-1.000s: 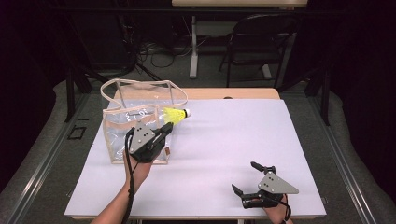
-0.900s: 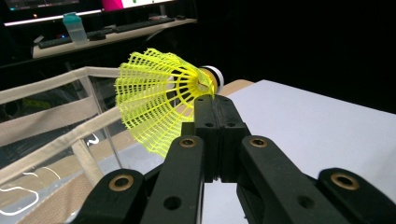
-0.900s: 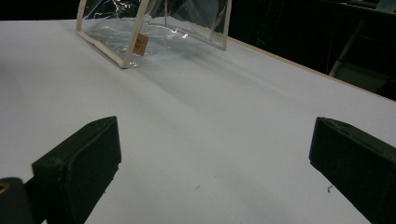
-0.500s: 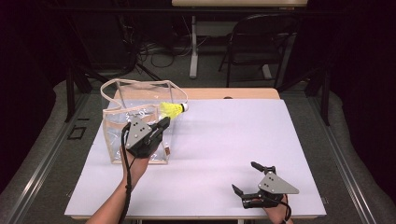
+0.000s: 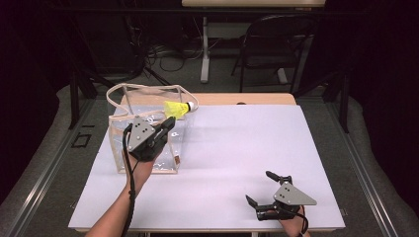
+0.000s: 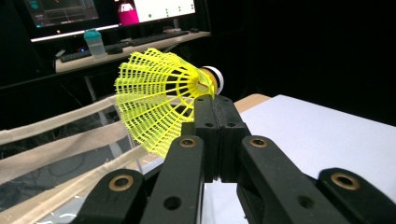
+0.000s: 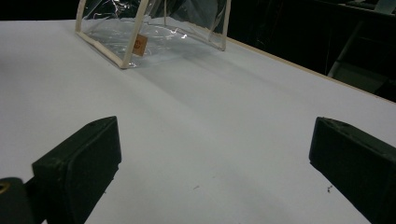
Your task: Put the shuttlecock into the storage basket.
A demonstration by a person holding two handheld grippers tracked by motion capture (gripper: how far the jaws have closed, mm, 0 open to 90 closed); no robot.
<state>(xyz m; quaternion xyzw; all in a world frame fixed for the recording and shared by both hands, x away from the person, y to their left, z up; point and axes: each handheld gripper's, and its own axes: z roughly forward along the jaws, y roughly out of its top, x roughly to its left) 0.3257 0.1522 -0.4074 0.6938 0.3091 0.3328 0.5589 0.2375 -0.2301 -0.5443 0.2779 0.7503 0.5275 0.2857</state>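
Left gripper (image 5: 168, 123) fingers clenched on yellow shuttlecock (image 5: 178, 109), raised at clear bag's (image 5: 123, 153) 2 o'clock rim. Right gripper (image 5: 262, 187) fingers released, resting on desk (image 5: 237, 143) at 5 o'clock.

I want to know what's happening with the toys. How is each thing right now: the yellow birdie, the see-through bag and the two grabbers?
shuttlecock: pinched at its skirt, held in the air by the bag's rim.
clear bag: upright on the table, top open.
left gripper: shut on the shuttlecock.
right gripper: open, holding nothing, low over the table.
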